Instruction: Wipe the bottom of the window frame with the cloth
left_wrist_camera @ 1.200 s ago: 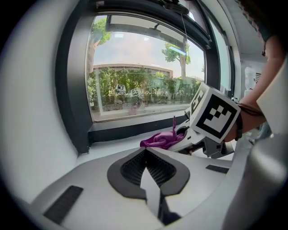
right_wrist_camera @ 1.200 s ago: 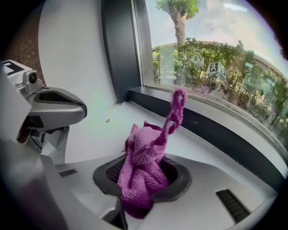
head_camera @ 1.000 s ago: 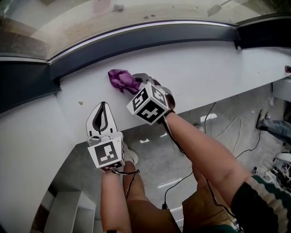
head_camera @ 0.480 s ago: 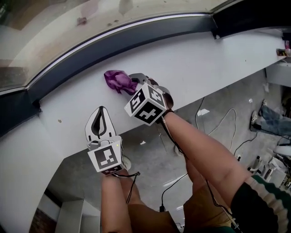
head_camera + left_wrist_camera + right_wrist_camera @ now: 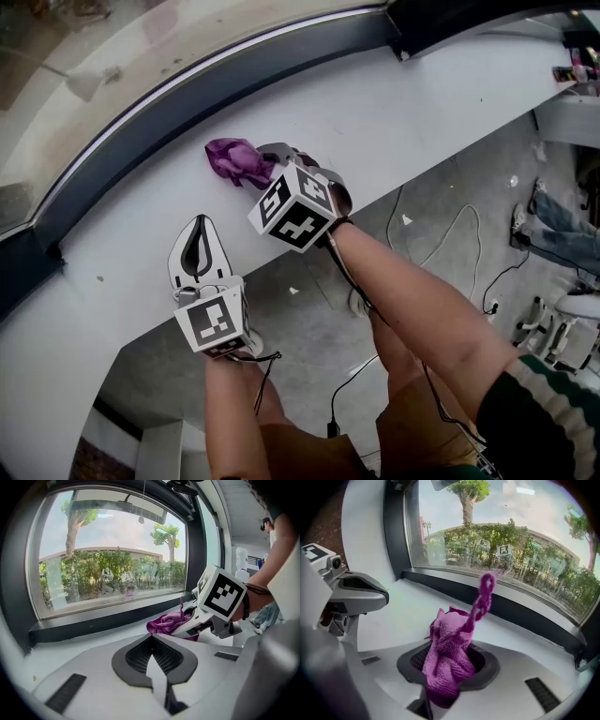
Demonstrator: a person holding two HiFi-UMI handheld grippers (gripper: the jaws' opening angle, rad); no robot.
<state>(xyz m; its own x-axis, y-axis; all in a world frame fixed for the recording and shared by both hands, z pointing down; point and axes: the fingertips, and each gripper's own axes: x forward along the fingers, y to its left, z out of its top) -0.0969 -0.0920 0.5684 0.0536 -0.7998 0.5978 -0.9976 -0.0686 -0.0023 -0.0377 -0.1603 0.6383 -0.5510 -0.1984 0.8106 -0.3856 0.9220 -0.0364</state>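
**Cloth moves right along the sill, still short of the rail**

The right gripper [image 5: 279,159] is clamped on the purple cloth [image 5: 238,159]. The cloth bunches out ahead of its jaws onto the white sill [image 5: 412,103]. The dark window frame [image 5: 234,82] lies beyond the jaw tips, apart from the cloth. Compared with the earlier frames, both grippers now sit nearer the frame's right corner, so the stroke seems to be advancing. The left gripper [image 5: 198,225] has its jaws together on nothing.

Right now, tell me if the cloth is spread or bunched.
Bunched up: the cloth is a crumpled wad clamped in the right gripper, one end sticking up.
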